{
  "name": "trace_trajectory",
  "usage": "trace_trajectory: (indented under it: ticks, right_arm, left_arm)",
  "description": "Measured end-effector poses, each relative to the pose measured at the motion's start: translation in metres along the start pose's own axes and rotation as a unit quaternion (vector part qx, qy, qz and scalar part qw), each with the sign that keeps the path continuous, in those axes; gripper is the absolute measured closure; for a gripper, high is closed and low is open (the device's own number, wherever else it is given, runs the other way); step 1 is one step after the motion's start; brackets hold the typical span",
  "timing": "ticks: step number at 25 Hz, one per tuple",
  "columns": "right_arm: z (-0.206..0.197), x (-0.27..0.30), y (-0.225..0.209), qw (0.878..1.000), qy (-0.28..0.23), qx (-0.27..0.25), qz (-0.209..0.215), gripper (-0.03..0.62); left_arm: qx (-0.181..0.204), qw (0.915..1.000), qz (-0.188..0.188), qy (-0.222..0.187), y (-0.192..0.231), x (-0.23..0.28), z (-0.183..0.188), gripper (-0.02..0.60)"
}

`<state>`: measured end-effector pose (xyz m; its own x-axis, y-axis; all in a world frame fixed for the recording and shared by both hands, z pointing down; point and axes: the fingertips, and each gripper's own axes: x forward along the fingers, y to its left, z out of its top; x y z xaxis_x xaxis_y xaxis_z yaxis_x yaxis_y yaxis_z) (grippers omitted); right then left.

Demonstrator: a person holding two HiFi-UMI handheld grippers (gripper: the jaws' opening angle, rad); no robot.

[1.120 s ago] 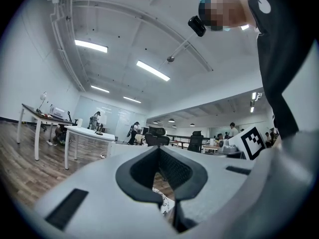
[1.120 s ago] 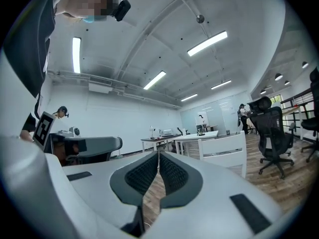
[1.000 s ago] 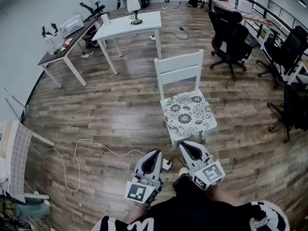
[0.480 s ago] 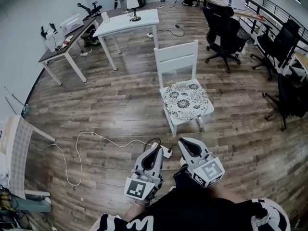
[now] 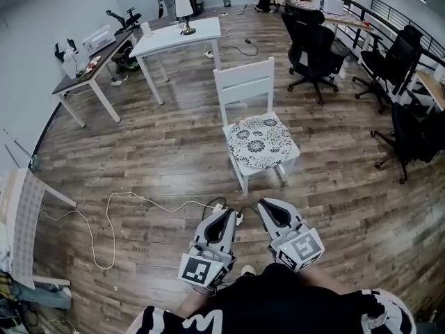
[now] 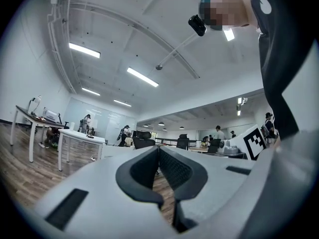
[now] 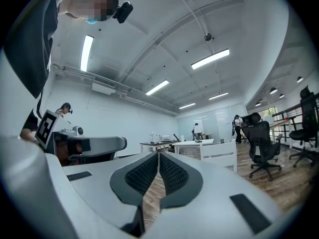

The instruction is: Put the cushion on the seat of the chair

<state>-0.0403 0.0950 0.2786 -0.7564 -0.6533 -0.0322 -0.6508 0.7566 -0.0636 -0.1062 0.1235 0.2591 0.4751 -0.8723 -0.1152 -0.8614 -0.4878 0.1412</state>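
Where the cushion lies: the floral cushion [image 5: 259, 139] lies flat on the seat of the white wooden chair [image 5: 243, 88]. It covers nearly the whole seat, and its rear edge sits at the foot of the backrest.
Cushion against the tools: it is ahead of both grippers and well apart from them, with bare plank floor [image 5: 174, 160] between. In the head view it sits above them, more in line with the right one than the left.
Cushion's heading: it is roughly square with rounded corners, so no long axis can be told. Its edges run with the seat's edges. Its front edge faces the person and turns a little toward the right of the head view.
Grip, left: the left gripper [image 5: 227, 214] has its jaws pressed together, pads meeting at the tips with nothing between them. It is held low before the person's body and points toward the chair.
Grip, right: the right gripper [image 5: 267, 206] likewise has its jaws together and empty. It is just beside the left one and points the same way.
Right gripper view: the chair's white backrest shows just right of the jaw tips; the cushion cannot be made out there.
Floor: a white cable [image 5: 111, 218] loops to the left of the grippers.
Background: a white table [image 5: 182, 42] bears a lamp [image 5: 185, 11], and black office chairs [image 5: 316, 44] stand to the right.
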Motion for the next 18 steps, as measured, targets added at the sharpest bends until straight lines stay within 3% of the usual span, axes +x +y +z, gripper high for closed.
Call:
trace_trajectory:
  ticks: [9,18]
  right_arm:
    - [-0.002,-0.063,-0.002,1.000,0.004,0.002,-0.014,0.568]
    - [-0.007,-0.146,0.002,1.000,0.014,0.004,-0.014,0.568]
  left_arm:
    - [-0.003,0.9993,-0.037,-0.005,-0.066,-0.002,-0.003,0.575]
    - [-0.013,0.9991,-0.021,0.036,-0.140,-0.029,-0.034,0.575]
